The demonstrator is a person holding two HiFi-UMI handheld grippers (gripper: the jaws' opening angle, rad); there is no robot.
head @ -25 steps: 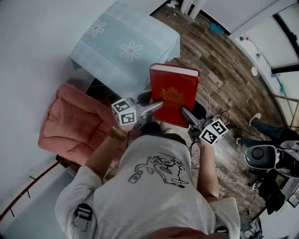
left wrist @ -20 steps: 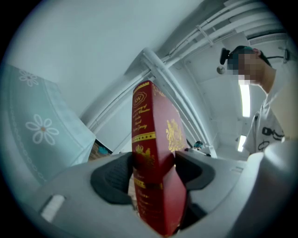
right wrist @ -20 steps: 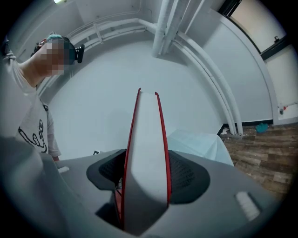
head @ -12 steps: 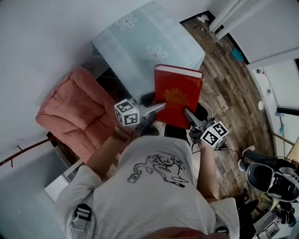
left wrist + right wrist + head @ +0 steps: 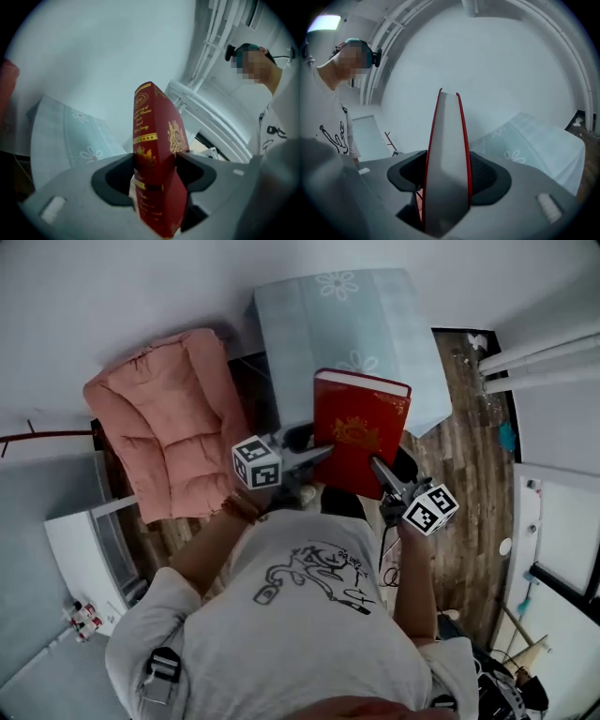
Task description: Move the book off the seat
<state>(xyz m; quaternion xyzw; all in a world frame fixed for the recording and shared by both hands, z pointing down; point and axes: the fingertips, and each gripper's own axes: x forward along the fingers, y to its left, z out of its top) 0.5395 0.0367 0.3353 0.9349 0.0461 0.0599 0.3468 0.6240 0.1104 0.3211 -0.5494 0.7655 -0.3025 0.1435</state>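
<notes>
Two grips hold the book [image 5: 361,432] in the air. The left tool [image 5: 317,452] clamps its spine edge. The right tool [image 5: 377,465] clamps its page edge.

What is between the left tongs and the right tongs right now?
The red book, seen in the head view: the left tongs grip its spine and the right tongs its page edge, as each gripper view shows.
</notes>
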